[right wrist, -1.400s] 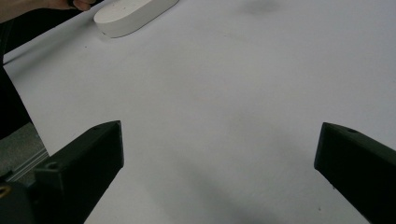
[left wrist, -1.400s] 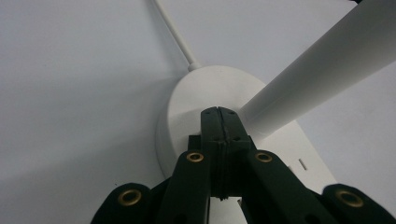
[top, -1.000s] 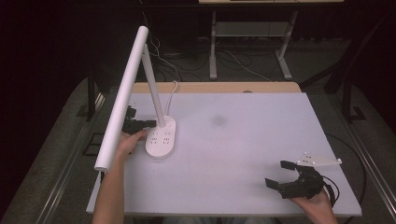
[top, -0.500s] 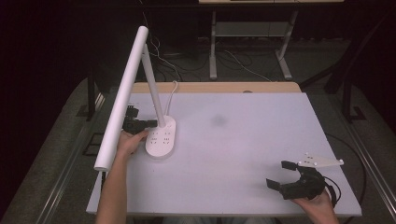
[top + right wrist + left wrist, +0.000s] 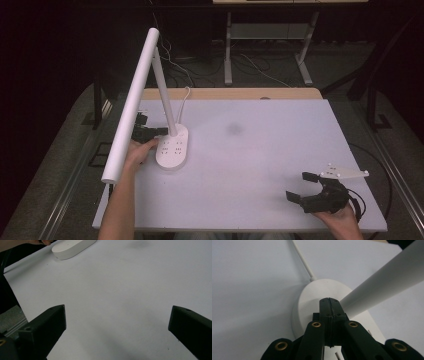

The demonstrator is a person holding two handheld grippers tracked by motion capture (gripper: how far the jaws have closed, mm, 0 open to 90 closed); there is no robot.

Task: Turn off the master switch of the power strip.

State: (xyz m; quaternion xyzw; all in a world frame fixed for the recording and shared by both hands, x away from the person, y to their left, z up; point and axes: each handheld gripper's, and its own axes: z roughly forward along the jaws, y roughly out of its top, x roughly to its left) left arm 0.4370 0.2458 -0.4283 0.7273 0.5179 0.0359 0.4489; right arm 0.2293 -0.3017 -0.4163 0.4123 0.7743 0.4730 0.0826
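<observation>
A white desk lamp stands at the table's left, with an oval base (image 5: 172,147) that has sockets on top, a slanted stem and a long tube head (image 5: 131,105). My left gripper (image 5: 162,131) is shut, and its tips rest on the back of the base beside the stem. In the left gripper view the closed jaws (image 5: 329,300) meet on the base (image 5: 309,297), where the stem (image 5: 387,282) rises. My right gripper (image 5: 298,186) is held open, with nothing in it, near the front right of the table. Its wide-apart jaws (image 5: 118,315) face the far base (image 5: 72,247).
The lamp's white cord (image 5: 184,97) runs off the back of the white table (image 5: 260,150). A faint grey smudge (image 5: 234,129) marks the table's middle. Desk legs and cables stand on the floor behind.
</observation>
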